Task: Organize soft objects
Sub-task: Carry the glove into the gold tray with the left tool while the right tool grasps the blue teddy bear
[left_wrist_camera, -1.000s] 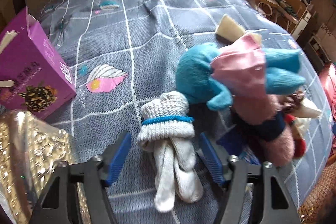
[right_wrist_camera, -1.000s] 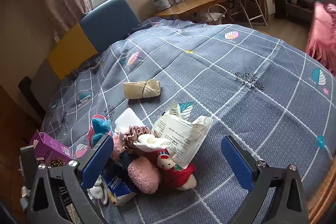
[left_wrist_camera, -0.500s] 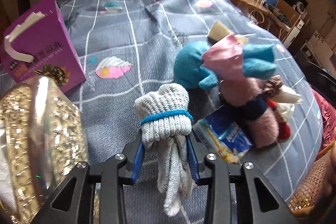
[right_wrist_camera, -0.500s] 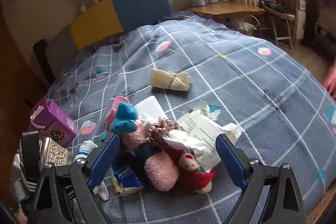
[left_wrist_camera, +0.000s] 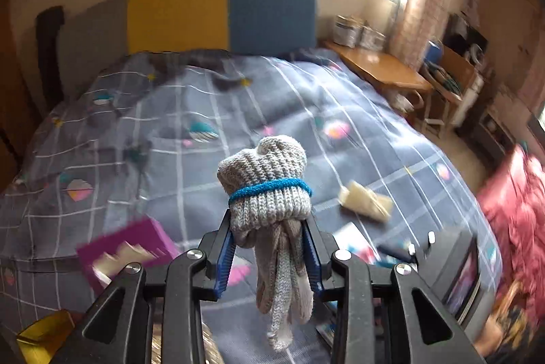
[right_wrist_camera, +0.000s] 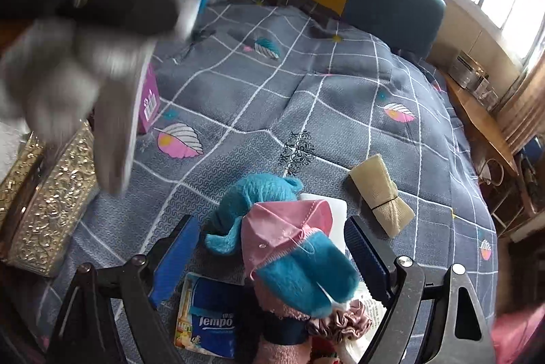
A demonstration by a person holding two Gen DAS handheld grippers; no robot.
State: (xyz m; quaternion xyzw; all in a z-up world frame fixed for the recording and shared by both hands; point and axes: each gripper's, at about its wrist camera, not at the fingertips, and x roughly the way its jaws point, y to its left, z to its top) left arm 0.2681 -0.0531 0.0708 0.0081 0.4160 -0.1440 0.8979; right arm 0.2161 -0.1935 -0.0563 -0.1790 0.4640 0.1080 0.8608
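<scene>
The bed [right_wrist_camera: 306, 98], under a grey checked quilt, lies bare across its whole middle and far half up to the yellow-and-blue headboard [left_wrist_camera: 221, 16]; clutter sits only at the near edge. In the right wrist view a gold box [right_wrist_camera: 51, 193] stands at the bed's edge at 9 o'clock, with a purple box [right_wrist_camera: 150, 101] just beyond it at 10 o'clock. A wooden desk [left_wrist_camera: 381, 71] runs along the bed's far side at 2 o'clock in the left wrist view.

The left gripper [left_wrist_camera: 269, 256] is clenched on 1 grey knitted sock bundle [left_wrist_camera: 269, 193] banded with a blue tie, held up clear of the quilt; the rolled cuff stands above the blue pads and the toes hang below them. The same bundle shows blurred at 10 o'clock in the right wrist view.

The right gripper [right_wrist_camera: 272, 258] stands wide, its jaws having just been closing a little, with 1 blue plush toy [right_wrist_camera: 293, 265] wearing a pink cloth between the pads; neither pad presses on it. Below the toy lie 1 blue tissue pack [right_wrist_camera: 207, 319] at 7 o'clock, pink fluffy pieces and 1 pink scrunchie [right_wrist_camera: 340, 323]. 1 beige sock roll [right_wrist_camera: 381, 193] lies apart at 2 o'clock.
</scene>
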